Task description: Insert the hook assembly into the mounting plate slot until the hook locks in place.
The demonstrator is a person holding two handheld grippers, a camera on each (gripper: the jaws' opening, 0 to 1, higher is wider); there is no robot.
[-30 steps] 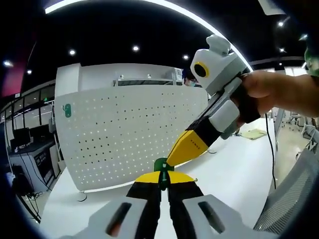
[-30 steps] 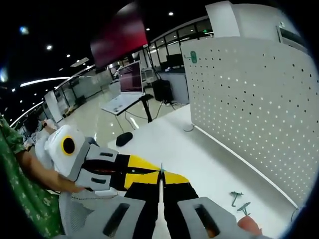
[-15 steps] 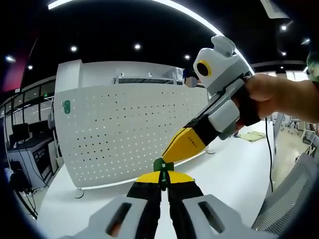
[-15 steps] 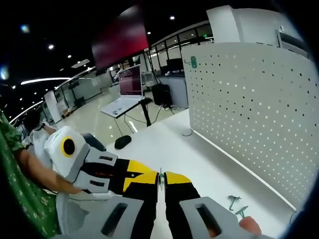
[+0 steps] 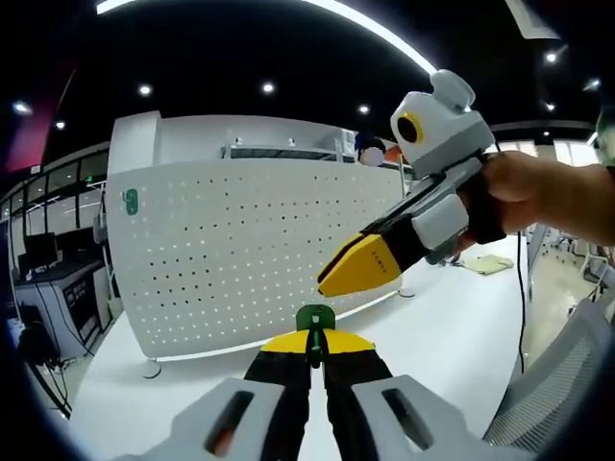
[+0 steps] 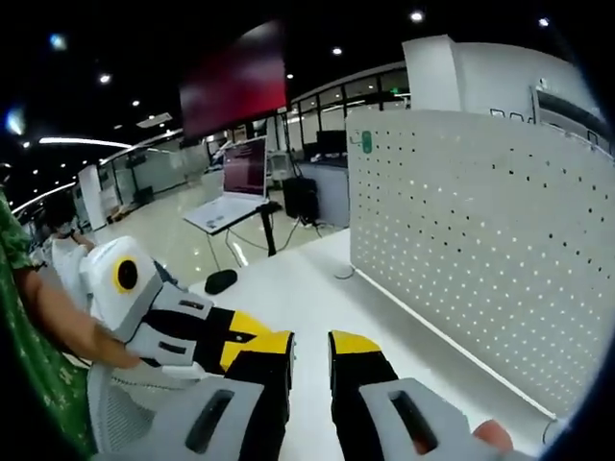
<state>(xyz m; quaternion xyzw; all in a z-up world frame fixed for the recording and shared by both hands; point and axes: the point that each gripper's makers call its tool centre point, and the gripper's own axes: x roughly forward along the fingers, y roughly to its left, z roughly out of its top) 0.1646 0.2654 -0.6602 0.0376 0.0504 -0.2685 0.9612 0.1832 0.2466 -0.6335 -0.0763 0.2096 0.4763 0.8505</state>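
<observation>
Your right gripper (image 5: 360,266) has let go and lifted off, jaws parted, leaving the green hook (image 5: 314,320) clenched upright in your left gripper (image 5: 316,343) (the nearer one), facing the pegboard (image 5: 240,259) straight ahead

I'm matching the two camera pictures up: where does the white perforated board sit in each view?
Left gripper view: the white perforated board spans the left and centre, standing on the table.
Right gripper view: the board takes up the right side, running away towards the centre.
Shared landmark: the small green tag at the board's top corner.
</observation>
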